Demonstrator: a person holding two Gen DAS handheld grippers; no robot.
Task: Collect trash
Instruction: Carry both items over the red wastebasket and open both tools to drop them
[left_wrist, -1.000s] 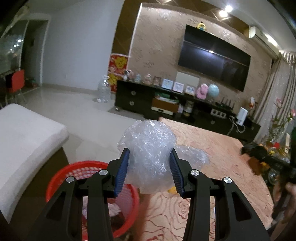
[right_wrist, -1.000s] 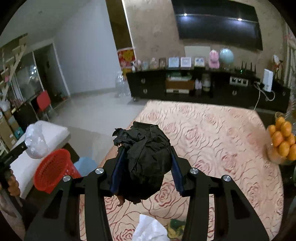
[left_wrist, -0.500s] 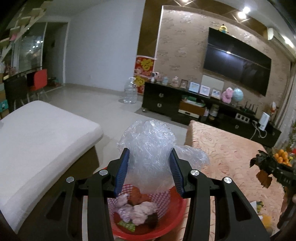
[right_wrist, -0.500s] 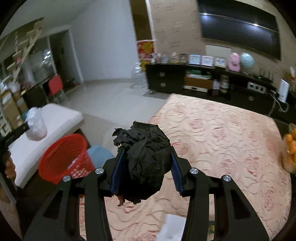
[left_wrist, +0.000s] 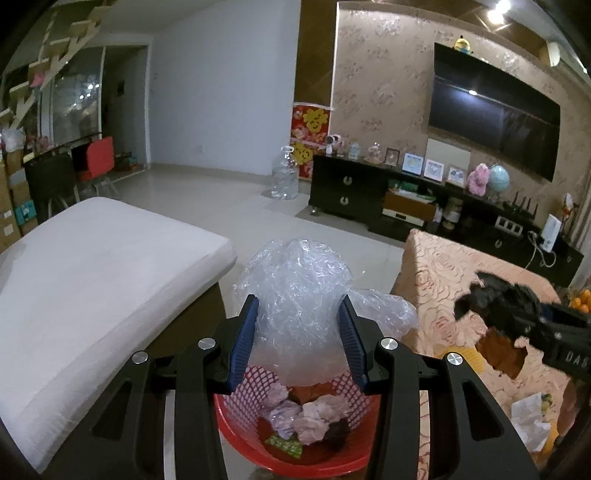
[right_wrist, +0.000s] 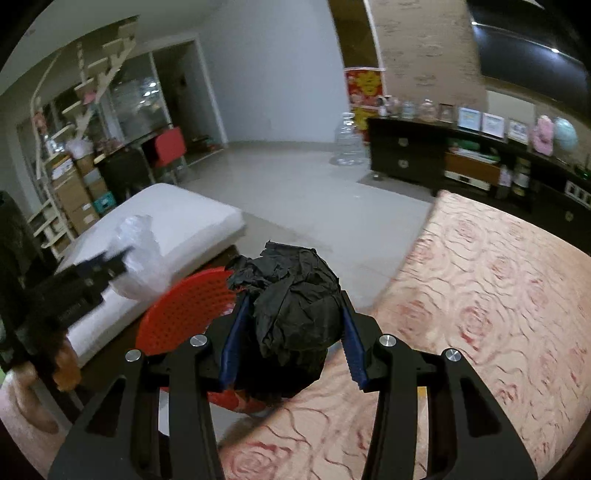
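Trash in both claws: left claw (left_wrist: 299, 339) pinching crinkly clear plastic wad (left_wrist: 295, 295), poised right over red mesh basket (left_wrist: 295, 435), likely for a clean drop. Right claw (right_wrist: 290, 336) clamped on crumpled black paper ball (right_wrist: 291, 295), near the basket's right. Soft tissue scraps (left_wrist: 314, 421) already inside; rose-patterned desk (right_wrist: 480, 295) at right.

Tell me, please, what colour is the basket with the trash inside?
Red. The basket shows best in the left wrist view, below the clear plastic wad.
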